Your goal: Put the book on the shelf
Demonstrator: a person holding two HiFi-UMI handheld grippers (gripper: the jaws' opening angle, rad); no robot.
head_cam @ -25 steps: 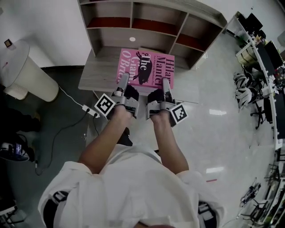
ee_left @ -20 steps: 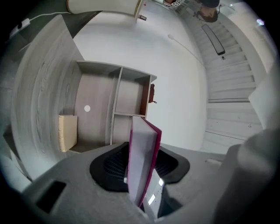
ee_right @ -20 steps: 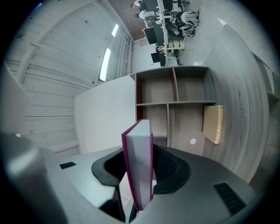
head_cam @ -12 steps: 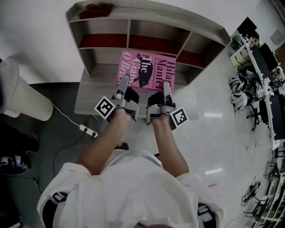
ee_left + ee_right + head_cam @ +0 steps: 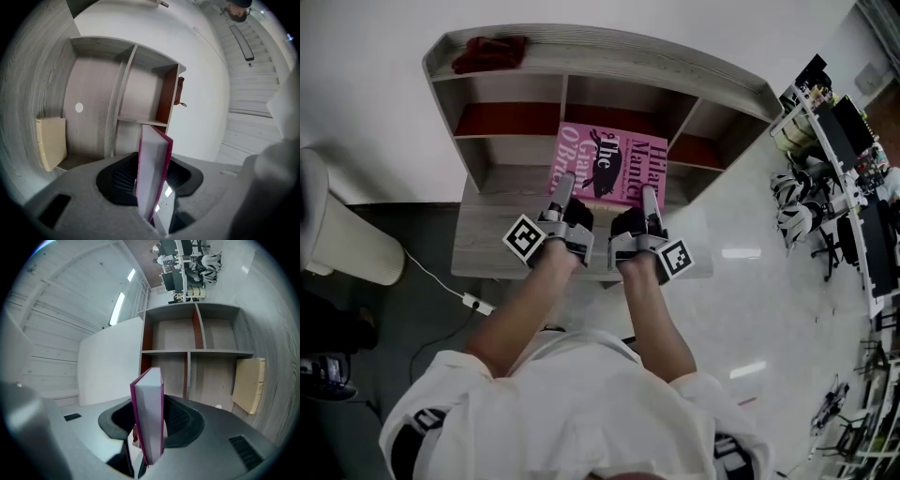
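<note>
A pink hardback book is held flat in the air between both grippers, just in front of the grey wooden shelf with red back panels. My left gripper is shut on the book's near left edge, and my right gripper is shut on its near right edge. In the left gripper view the book stands edge-on between the jaws, with the shelf's cubbies behind it. The right gripper view shows the same book pinched between the pads, facing the open cubbies.
A grey wooden table stands under the book, against the shelf. A beige pad lies on it. A red cloth sits on the shelf top. A white bin stands left; cluttered desks and helmets are right.
Both grippers have carried the book forward and a little up, from over the table's near part to right in front of the shelf's lower cubbies. The grip is unchanged.
</note>
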